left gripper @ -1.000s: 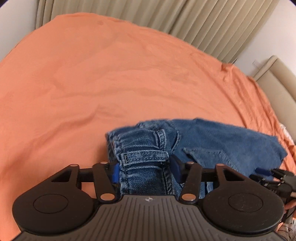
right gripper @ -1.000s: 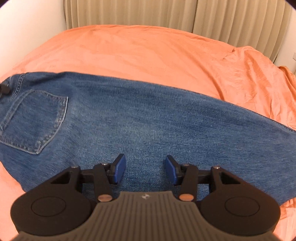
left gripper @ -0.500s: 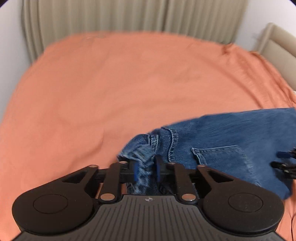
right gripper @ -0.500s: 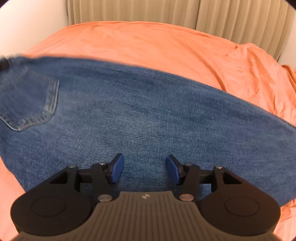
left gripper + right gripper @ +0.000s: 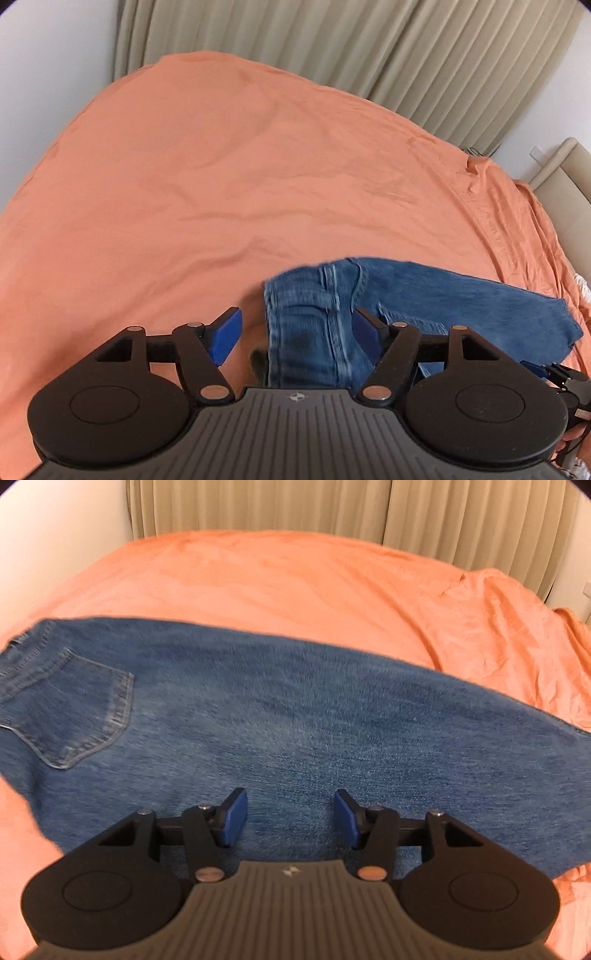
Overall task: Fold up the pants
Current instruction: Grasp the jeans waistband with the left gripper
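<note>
Left claw (image 5: 295, 332): its jaws stand wide and have just been opening; the waistband end of the jeans (image 5: 406, 295) lies between them, but the left pad (image 5: 226, 334) is clear of the cloth, so nothing is pinched.
Why open: as I judge it, this end has been set where it belongs and let go, so the cloth can settle flat on the bed.
Right claw (image 5: 290, 818): jaws part open, hovering just above the middle of the leg; no cloth is bunched between the pads (image 5: 232, 818), so it holds nothing.
Why there: it seems poised at the near edge of the leg, ready either to pin the cloth or to pick up a fold line.
Jeans (image 5: 295, 720): spread lengthwise straight ahead of the right claw, back pocket (image 5: 74, 709) far to its left, the hem end running off to its right.
Seen from the left claw: the waistband sits directly ahead and partly under it, the leg stretching away to its right, where the right claw (image 5: 565, 380) shows at the edge.
Bed (image 5: 221, 184): the orange sheet lies beyond both claws, fairly smooth, giving room for the next fold.
Stage, as a judgement: the jeans look halved leg on leg; the crosswise fold is not yet made.
Risk: the thick waistband may spring up once released.
</note>
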`<state>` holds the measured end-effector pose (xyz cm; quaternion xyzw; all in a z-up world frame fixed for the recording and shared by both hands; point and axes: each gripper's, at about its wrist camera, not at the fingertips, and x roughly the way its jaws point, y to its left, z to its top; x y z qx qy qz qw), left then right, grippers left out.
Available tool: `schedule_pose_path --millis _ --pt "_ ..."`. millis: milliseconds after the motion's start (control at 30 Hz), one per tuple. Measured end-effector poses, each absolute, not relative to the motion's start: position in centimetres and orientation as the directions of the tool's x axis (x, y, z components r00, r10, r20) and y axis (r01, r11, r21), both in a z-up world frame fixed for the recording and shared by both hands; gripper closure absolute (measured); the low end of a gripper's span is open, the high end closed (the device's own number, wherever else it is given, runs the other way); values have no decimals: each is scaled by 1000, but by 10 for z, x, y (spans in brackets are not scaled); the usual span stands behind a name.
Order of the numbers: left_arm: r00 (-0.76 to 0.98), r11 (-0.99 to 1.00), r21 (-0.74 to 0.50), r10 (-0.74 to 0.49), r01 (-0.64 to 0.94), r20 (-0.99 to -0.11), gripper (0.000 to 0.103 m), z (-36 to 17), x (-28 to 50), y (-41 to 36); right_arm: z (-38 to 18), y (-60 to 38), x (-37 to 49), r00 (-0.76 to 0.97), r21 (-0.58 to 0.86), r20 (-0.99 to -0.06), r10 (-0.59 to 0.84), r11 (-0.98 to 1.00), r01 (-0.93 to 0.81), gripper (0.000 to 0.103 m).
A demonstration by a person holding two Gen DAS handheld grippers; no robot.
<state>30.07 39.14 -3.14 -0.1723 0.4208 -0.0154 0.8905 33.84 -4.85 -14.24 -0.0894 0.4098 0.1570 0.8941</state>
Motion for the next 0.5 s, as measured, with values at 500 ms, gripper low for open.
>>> schedule_pose_path --millis 500 --pt "733 804 -517 -157 -294 -662 34 -49 205 397 -132 -62 228 576 57 -764 290 920 -388 55"
